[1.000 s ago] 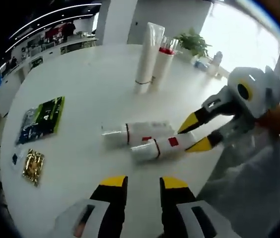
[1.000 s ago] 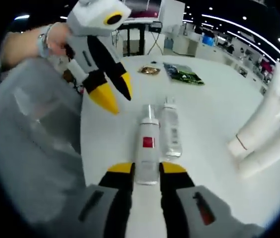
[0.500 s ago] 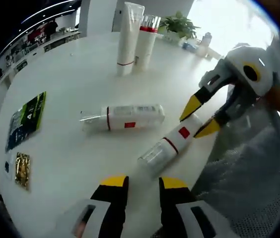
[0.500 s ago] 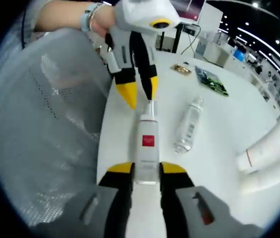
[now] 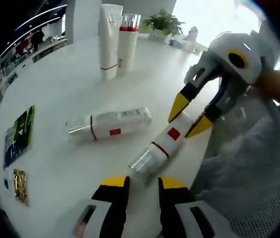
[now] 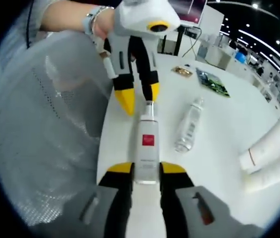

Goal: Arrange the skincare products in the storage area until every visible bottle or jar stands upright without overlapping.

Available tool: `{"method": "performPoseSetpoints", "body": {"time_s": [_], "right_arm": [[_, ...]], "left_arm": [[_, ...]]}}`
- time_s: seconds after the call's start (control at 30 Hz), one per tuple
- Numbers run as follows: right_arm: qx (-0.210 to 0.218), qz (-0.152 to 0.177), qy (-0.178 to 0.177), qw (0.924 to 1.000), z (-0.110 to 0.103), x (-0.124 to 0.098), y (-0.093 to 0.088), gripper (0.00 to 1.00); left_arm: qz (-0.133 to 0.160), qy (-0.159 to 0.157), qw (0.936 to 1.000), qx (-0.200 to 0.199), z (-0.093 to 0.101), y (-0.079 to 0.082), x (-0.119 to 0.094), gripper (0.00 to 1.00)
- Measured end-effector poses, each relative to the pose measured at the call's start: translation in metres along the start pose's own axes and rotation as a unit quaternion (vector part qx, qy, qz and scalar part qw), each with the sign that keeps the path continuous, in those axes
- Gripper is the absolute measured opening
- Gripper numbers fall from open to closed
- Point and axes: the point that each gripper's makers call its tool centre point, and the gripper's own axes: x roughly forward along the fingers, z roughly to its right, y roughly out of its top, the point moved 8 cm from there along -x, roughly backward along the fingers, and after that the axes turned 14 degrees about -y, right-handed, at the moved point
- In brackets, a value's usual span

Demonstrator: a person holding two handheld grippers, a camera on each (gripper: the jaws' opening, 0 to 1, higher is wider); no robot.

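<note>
- Since a second ago, the red-label bottle is no longer lying side by side with the second bottle; its base end is swinging away toward the tabletop edge, and the two are now lying well apart at an angle.
- The right gripper is clamping its yellow-tipped fingers on the base end of the red-label bottle, one finger on each side of it.
- In the left gripper view, the right gripper is reaching in from the right, with a person's hand holding it from behind.
- The red-label bottle is lying on its side on the white tabletop, its clear cap end pointing toward the left gripper.
- The left gripper's fingers are standing apart, with the bottle's cap just in front of the gap; I cannot tell whether they are touching it.
- In the right gripper view, the left gripper is pointing down at the cap end, its fingers apart on either side of the cap.
- The second bottle is lying on its side too, with a smaller red mark on its label.
- Two tall white tubes are standing upright, touching each other, far across the tabletop.
- A green packet and a gold packet are lying flat near the left edge.
- A potted plant is sitting beyond the tubes.
</note>
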Motion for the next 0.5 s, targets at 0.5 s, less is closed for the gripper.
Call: {"method": "performPoseSetpoints", "body": {"time_s": [0.5], "right_arm": [[0.031, -0.002, -0.013, 0.9994, 0.01, -0.005, 0.002, 0.19]], "left_arm": [[0.054, -0.001, 0.9983, -0.022, -0.004, 0.015, -0.012, 0.24]]}}
